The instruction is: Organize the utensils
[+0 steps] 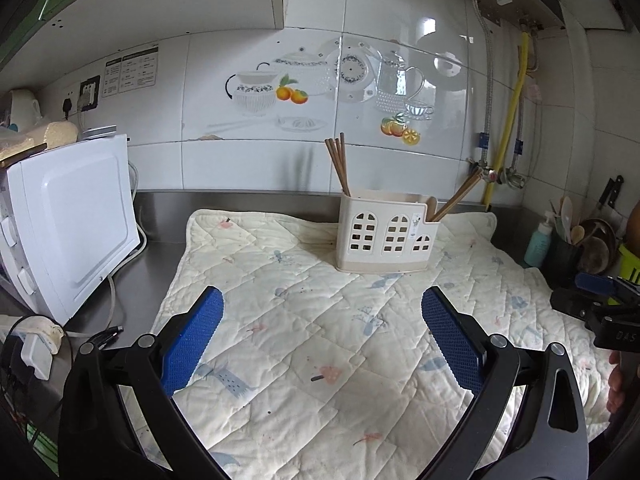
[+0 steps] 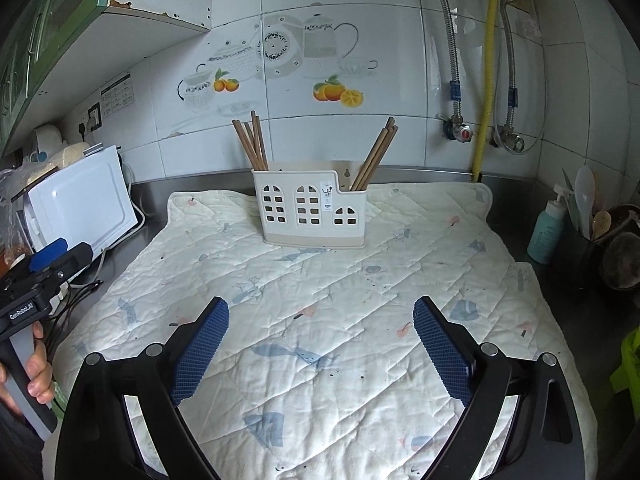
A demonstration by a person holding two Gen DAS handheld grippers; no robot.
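Chopsticks (image 2: pixel 251 142) in holder (image 2: pixel 312 210), prob. upright

Cream holder (image 2: pixel 310 210) — brown chopsticks (image 2: pixel 250 140), floral quilt (image 2: pixel 320 320).

Left gripper (image 1: pixel 322 336) spread wide, right gripper (image 2: pixel 321 346) likewise (both empty), held level side by side

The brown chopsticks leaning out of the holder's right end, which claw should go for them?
Probably right: the right claw faces the cream house-shaped plastic holder squarely, chopsticks slightly right. The left claw sees them farther right. Both are open, empty.
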